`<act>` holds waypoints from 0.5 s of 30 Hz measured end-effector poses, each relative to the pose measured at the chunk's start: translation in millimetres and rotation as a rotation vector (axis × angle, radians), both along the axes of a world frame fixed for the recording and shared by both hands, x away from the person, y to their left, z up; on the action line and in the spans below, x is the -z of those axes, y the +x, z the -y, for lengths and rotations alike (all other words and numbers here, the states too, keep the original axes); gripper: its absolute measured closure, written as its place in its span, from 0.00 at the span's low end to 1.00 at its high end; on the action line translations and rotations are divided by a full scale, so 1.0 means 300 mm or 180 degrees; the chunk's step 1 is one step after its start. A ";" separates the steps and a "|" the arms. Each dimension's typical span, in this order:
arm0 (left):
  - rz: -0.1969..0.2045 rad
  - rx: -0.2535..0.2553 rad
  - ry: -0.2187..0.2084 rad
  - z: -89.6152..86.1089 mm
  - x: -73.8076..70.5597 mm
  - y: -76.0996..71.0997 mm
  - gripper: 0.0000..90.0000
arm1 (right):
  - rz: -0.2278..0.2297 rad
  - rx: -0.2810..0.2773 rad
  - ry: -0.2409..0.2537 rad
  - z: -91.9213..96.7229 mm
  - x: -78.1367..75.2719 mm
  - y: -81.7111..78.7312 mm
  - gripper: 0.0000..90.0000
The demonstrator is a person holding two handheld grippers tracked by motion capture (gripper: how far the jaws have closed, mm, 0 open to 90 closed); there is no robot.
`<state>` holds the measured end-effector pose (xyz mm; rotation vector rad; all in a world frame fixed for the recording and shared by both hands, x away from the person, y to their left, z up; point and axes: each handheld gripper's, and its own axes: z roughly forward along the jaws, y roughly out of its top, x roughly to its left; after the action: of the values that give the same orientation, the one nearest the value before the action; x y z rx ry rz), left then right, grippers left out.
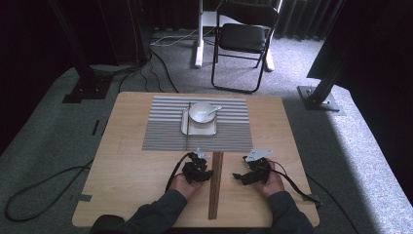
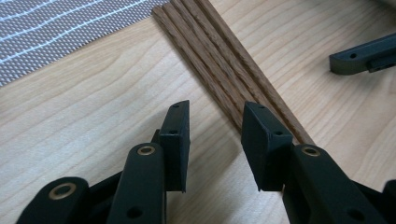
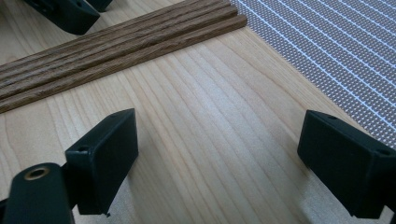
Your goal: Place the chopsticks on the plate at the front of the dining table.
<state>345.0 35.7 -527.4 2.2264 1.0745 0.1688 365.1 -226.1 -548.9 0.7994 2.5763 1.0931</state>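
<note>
A bundle of brown wooden sticks lies lengthwise on the table between the person's two hands. My left gripper sits just left of the bundle. In the left gripper view it is open, with the wooden sticks running up past its right jaw. My right gripper rests on the table to the right of the bundle. In the right gripper view it stands wide open over bare wood, and the wooden sticks lie beyond it at the upper left.
A grey striped placemat covers the table's far middle and carries a square plate, a bowl with a spoon, and a thin dark stick. A folding chair stands on the carpet beyond the table.
</note>
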 end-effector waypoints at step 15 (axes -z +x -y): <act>-0.0028 0.0057 -0.0055 0.006 0.002 -0.008 0.66 | 0.0000 0.0000 0.0000 0.000 0.000 0.000 0.13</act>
<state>342.5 33.8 -527.9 2.2226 1.0565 0.1417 365.1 -226.1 -548.9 0.7992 2.5764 1.0931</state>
